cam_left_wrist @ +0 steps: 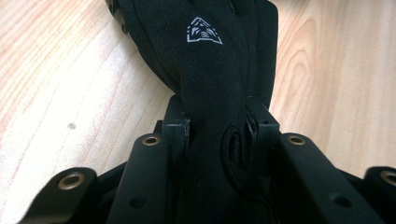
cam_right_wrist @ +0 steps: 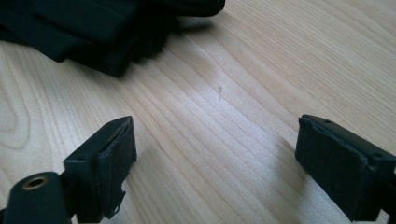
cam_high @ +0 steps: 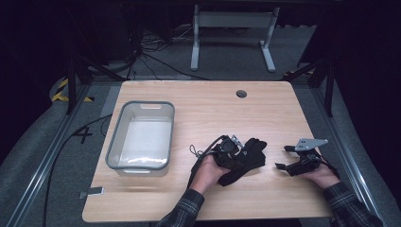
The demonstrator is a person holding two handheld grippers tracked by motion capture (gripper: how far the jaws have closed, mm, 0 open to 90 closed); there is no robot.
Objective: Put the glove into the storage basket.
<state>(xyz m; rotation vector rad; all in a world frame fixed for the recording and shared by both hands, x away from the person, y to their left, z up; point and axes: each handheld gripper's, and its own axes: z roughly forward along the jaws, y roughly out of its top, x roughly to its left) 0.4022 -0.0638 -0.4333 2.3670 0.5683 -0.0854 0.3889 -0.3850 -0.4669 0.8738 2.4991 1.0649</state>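
- Step in hand, by judgement: gripping the black knit fabric glove with a small white triangular logo (cam_left_wrist: 204, 60), lying on the light wooden table (cam_high: 213, 111) to the right of the clear grey-rimmed plastic bin (cam_high: 142, 137) and well apart from it.
- Left hand-held gripper (cam_left_wrist: 217, 128): pinching the glove, both pads pressed into bunched fabric near the cuff, where a black cord loop shows between the jaws. No earlier picture to compare, so only the clamp as seen.
- Glove still resting on the table, not lifted; fingers of the glove pointing away from the left gripper, toward the table's far right.
- Right hand-held gripper (cam_right_wrist: 212, 154): spread wide, nothing between its 2 black pads, bare wood beneath; dark edge of the glove near, just ahead and to the left in the right gripper view.
- Pose: left hand (cam_high: 208, 172) reaching forward from the near edge, right of the bin, wrapped around the gripper body, jaws low and roughly level with the tabletop. Right hand (cam_high: 324, 176) farther right of the bin, near the table's right edge, gripper (cam_high: 283, 158) pointing leftward at the glove.
- Next move, likely: lifting the glove clear and carrying it leftward to the bin, or bringing the right gripper in for a 2nd hold. Needs a firm pinch, since soft fabric may slip or drag.
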